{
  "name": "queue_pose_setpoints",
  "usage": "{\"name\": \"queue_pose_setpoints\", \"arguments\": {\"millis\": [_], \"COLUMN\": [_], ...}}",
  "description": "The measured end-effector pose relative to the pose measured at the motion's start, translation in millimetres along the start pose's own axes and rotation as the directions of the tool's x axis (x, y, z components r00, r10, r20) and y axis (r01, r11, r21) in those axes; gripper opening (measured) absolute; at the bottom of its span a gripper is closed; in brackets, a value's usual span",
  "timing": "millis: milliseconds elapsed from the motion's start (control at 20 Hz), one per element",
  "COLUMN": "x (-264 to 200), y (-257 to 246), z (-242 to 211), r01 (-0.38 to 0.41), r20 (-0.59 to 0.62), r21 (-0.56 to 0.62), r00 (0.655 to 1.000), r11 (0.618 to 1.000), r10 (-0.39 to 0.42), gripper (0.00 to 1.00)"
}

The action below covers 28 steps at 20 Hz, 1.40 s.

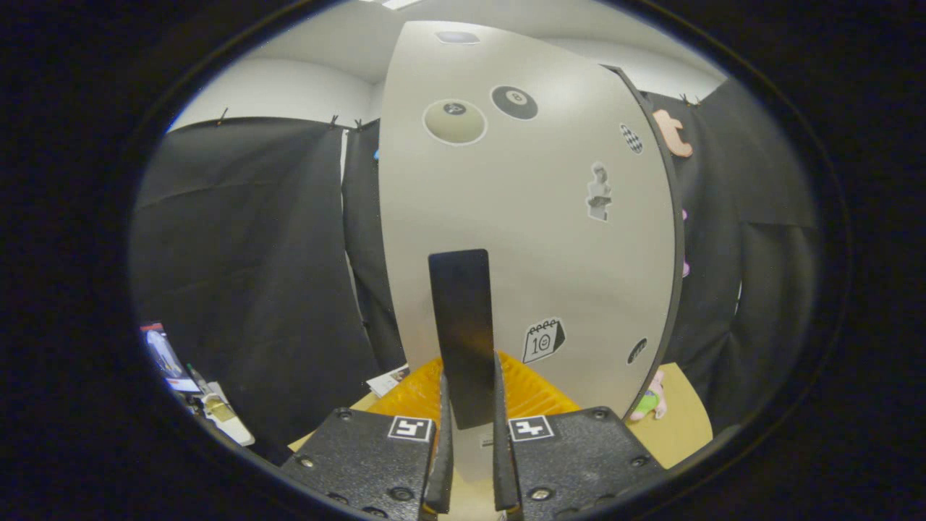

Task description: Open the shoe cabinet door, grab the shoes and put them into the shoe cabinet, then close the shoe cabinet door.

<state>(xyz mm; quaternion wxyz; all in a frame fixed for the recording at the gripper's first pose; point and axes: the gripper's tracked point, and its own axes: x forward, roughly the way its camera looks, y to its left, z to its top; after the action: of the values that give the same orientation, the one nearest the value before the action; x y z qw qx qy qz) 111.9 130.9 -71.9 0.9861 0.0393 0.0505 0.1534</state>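
Just ahead of the camera, the hand-held gripper (469, 434) is nearly closed, both fingers pressing the dark upright handle (461, 333) of the pale, sticker-covered shoe cabinet door (535, 239), with an orange shoe (535, 394) on the worktop (680, 427) behind it.

I see a pale grey shoe cabinet door (535, 239) with a dark edge band and a black handle (461, 325). Its stickers include a cream billiard ball (454, 121), a black eight ball (514, 102), a black-and-white checkered oval (631, 138) and a black-and-white calendar (543, 340). Below sit an orange ribbed object (532, 391), a tan table (676, 423) and a pink-and-green toy (651, 399).
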Motion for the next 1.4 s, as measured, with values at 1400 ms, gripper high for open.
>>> {"name": "queue_pose_setpoints", "arguments": {"millis": [1400], "x": [-136], "y": [-149], "z": [-13], "r01": [0.172], "r20": [0.008], "r21": [-0.017], "r00": [0.985], "r11": [0.985], "r10": [-0.172], "gripper": [0.10]}}
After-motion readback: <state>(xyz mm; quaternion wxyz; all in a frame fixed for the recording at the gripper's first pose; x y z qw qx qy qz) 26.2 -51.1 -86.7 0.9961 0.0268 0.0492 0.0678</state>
